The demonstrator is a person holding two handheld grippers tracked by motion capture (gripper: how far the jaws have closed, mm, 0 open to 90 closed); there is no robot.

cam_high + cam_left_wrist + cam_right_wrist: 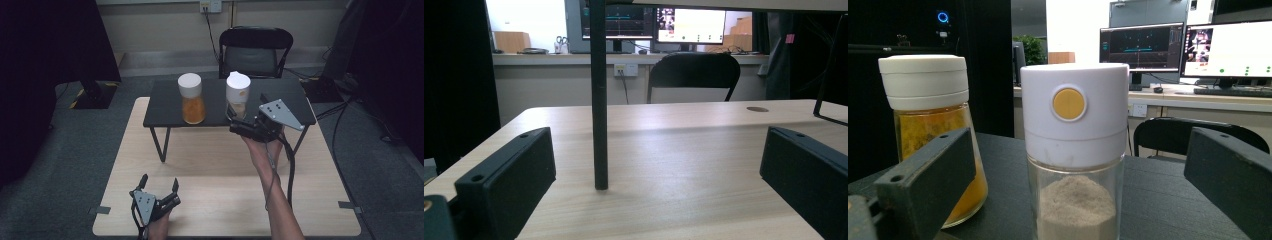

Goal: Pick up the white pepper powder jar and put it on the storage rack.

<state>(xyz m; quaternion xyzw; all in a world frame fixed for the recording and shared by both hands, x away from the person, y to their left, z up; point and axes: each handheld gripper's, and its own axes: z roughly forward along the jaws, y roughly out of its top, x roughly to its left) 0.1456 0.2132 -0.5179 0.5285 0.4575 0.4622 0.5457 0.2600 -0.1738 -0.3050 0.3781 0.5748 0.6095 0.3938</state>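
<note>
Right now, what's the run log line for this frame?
left gripper: open, resting on table | right gripper: open, at grey-powder jar | orange-powder jar: untouched

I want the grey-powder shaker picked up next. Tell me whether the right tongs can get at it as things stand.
Probably yes. The right tongs are open and level with the shaker, which stands between their jaws on the black stand. The orange jar stands apart to one side, so nothing blocks the way.

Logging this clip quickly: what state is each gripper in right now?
Left gripper: open, holding nothing, low over the wooden table.
Right gripper: open, jaws either side of the grey-powder shaker jar, not closed on it.
</note>
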